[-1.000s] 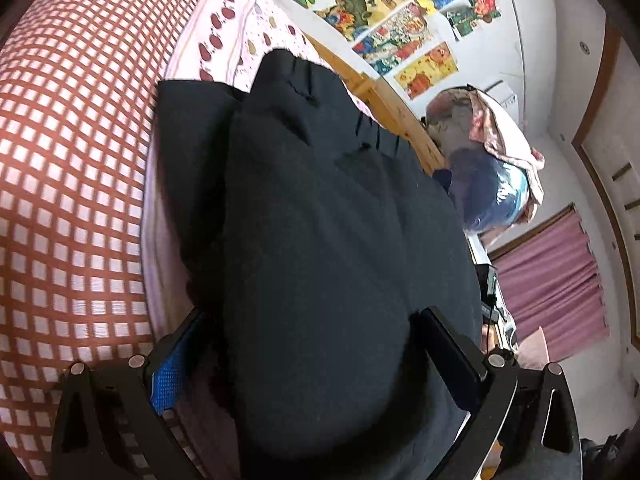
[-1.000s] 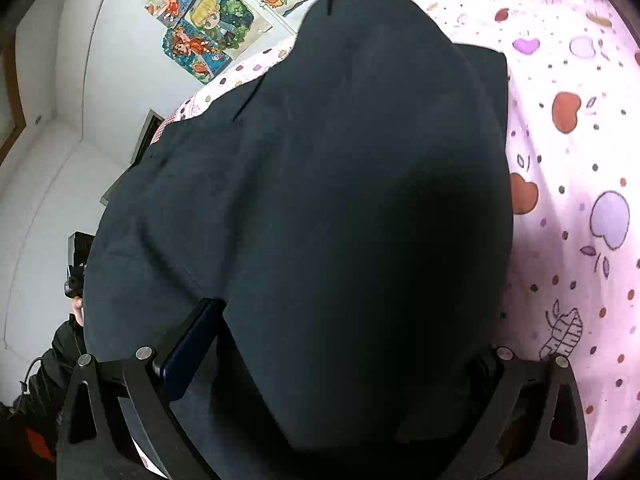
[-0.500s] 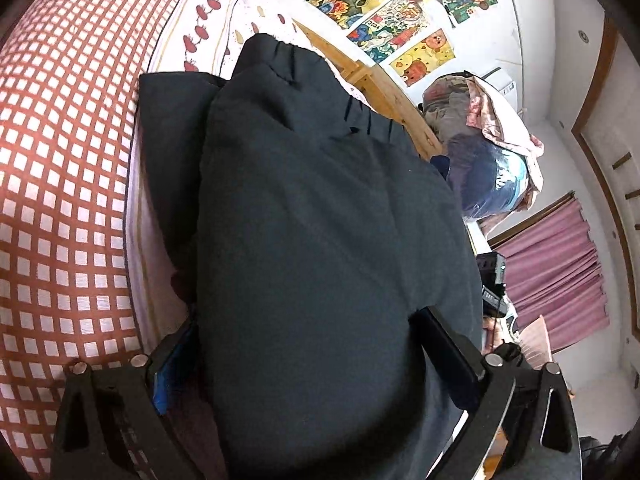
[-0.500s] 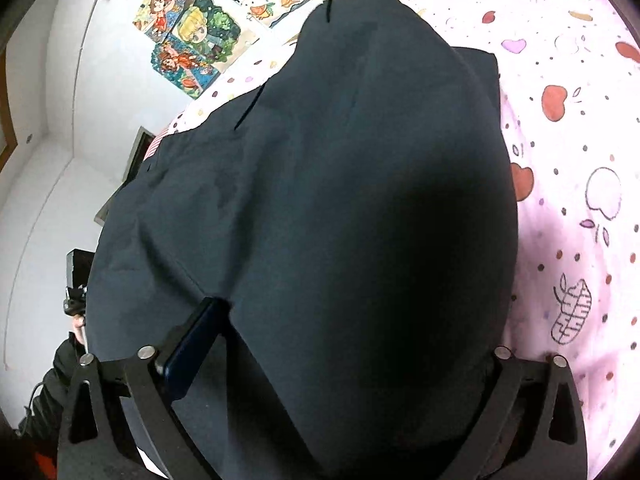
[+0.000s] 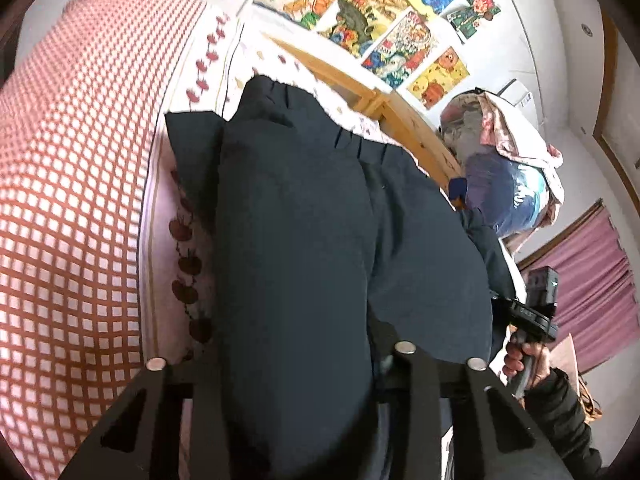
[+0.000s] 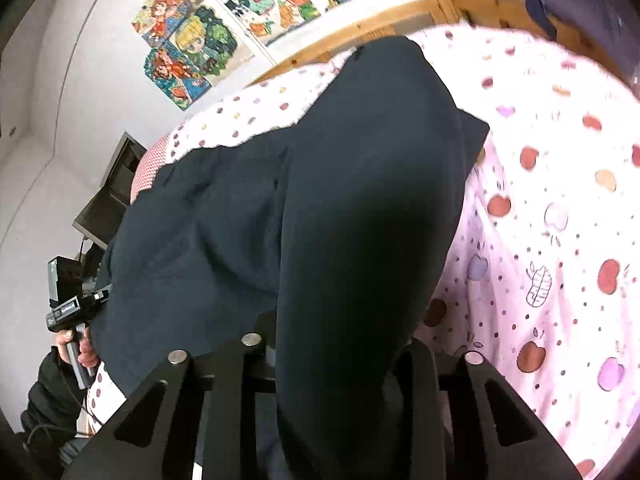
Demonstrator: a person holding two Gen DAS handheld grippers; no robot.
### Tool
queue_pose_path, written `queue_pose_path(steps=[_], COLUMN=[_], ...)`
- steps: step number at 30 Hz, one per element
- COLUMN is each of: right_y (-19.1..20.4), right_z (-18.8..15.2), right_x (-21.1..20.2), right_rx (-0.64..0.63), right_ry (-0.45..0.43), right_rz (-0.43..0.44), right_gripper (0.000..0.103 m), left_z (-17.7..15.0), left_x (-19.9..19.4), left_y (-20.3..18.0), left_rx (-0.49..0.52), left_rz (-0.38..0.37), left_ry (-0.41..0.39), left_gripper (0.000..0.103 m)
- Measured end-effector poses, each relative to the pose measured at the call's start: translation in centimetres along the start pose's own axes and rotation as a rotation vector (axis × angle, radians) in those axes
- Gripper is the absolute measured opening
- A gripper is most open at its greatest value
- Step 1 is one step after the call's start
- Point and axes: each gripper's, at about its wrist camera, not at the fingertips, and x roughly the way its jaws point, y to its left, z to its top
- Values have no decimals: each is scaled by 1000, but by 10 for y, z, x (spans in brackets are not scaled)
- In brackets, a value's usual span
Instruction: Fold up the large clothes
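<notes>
With both tools pinching folds of the dark trousers [image 5: 304, 264] over the bed [image 6: 560, 208], the left tool [image 5: 296, 364] and right tool [image 6: 336, 344] are risking slippage, letting layers skew. Open bedding is lying rightward; the wooden bed frame [image 5: 404, 120] is bounding the far edge.

Both grippers, left gripper [image 5: 296, 364] and right gripper [image 6: 336, 354], have closed in on the dark trousers [image 5: 304, 240], fingers drawn together, pinching the bunched fabric.
</notes>
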Motion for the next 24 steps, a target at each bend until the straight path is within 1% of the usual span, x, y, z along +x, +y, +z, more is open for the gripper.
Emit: queue_pose_path(steps=[3,5,7,10,11,12,13,15,17,18,20,22,23,24], right_y=[11,16,31,41,45,52,55,64,76,83,98,97,95,92], right_z=[12,14,22,20,20,21,22,22,21,18,18,15,15,15], right_x=[-20,-33,-45,-65,-70,-76,-80,-91,-98,-104,-105,-109,-109,-108], right_rx=[-19,-37,-56,-89,-95,-103,-110,-132,-151,-172,-218,-212,-197,-179], right_ry=[-38,-61,-84,-106,-113,-121,-124,-137,-145,-148,-150,-144,-142,-140], right_rz=[2,6,12,19,26,35,41,64,93,93,62,61,64,65], right_gripper=[22,22,22,21,21,21,21,21,21,21,21,21,21,21], left_z=[2,3,4,4,3,1,-1,-3,-5,-6,-6,-6,-6,-4], left_x=[-18,-32,-49,-74,-84,-94,-110,-126,-132,-131,-126,-112,-107,-99], left_y=[-12,-16,-19,-24,-27,-30,-42,-61,-66,-64,-56,-41,-36,-31], left_rx=[26,33,34,32,42,58,94,132,127,121,101,100,94,87], left_rz=[9,8,13,19,-6,-9,-3,11,35,62,120,197,212,232], left_ry=[-41,-66,-92,-122,-137,-155,-184,-204,-177,-158,-132,-93,-75,-56], left_gripper=[26,25,22,19,12,11,11,11,11,11,12,17,18,25])
